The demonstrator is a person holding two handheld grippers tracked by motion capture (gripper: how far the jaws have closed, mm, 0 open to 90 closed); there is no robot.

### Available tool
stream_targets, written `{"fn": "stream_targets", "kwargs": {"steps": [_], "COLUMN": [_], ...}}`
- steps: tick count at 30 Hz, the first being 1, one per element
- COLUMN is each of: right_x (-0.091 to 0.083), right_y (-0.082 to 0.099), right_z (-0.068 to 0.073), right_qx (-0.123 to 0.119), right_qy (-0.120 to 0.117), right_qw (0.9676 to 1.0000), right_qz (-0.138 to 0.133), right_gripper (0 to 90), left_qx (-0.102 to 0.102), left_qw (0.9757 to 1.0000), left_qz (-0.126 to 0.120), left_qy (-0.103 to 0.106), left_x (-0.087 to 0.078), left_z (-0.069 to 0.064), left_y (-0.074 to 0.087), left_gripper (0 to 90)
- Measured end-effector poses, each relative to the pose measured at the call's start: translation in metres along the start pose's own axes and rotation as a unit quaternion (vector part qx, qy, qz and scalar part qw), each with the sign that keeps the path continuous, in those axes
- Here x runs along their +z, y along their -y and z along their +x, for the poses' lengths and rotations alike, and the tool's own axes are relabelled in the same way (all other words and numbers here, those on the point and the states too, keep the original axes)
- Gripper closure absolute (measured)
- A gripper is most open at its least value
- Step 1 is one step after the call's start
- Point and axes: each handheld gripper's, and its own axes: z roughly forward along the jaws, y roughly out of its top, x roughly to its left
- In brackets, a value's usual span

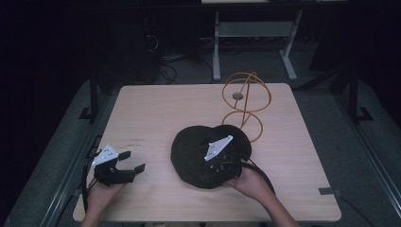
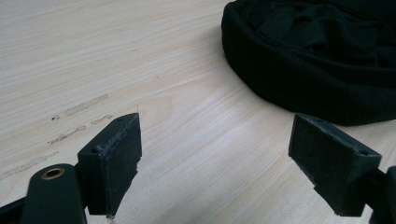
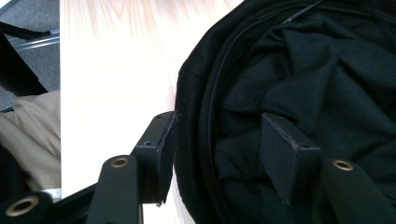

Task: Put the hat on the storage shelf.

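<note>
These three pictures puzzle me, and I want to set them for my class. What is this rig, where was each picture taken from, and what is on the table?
No robot here: a person holds a hand-held clamp tool, a gripper, in each hand. One picture looks down from above the wooden table. The other two come from small cameras riding on the grippers, looking along their black jaws.

On the table lie a black fabric hat and, behind it, an orange wire stand.

The left gripper rests to the left of the hat, jaws open, holding nothing. The right gripper is at the hat's near edge: one jaw is outside the rim, the other inside on the crumpled lining. Whether the rim is pinched yet is unclear.
</note>
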Motion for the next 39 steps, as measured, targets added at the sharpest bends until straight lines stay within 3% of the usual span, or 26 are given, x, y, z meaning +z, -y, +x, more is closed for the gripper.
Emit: {"fn": "stream_targets", "kwargs": {"steps": [4, 5, 19, 27, 29, 34, 39], "right_x": [0.008, 0.009, 0.033, 0.034, 0.033, 0.028, 0.016], "right_y": [0.001, 0.0, 0.007, 0.006, 0.006, 0.003, -0.003], "right_z": [0.0, 0.001, 0.009, 0.011, 0.012, 0.015, 0.015], "right_qx": [-0.01, -0.002, -0.013, -0.017, -0.029, -0.034, -0.039], "right_qy": [0.0, -0.001, 0.002, 0.01, 0.018, 0.025, 0.022], "right_qw": [0.9999, 0.9999, 0.9992, 0.9991, 0.9987, 0.9983, 0.9988], "right_qz": [0.009, 0.013, 0.037, 0.038, 0.038, 0.039, 0.021], "right_gripper": [47.8, 48.2, 54.8, 70.3, 74.7, 76.2, 76.3], "left_qx": [-0.004, -0.003, -0.004, -0.006, -0.006, -0.009, -0.015], "left_qw": [1.0, 1.0, 1.0, 0.9999, 0.9999, 0.9998, 0.9993], "left_qz": [-0.002, -0.001, 0.003, 0.002, 0.002, -0.003, -0.012], "left_qy": [0.001, 0.002, 0.004, 0.008, 0.008, 0.016, 0.032], "left_x": [0.0, 0.0, 0.0, 0.001, 0.001, 0.001, 0.002], "left_z": [0.0, 0.0, 0.001, 0.0, 0.0, 0.0, -0.005], "left_y": [0.0, 0.0, 0.0, 0.0, 0.0, 0.0, -0.002], "left_gripper": [17.0, 17.0, 17.0, 17.0, 17.0, 17.0, 17.0]}}
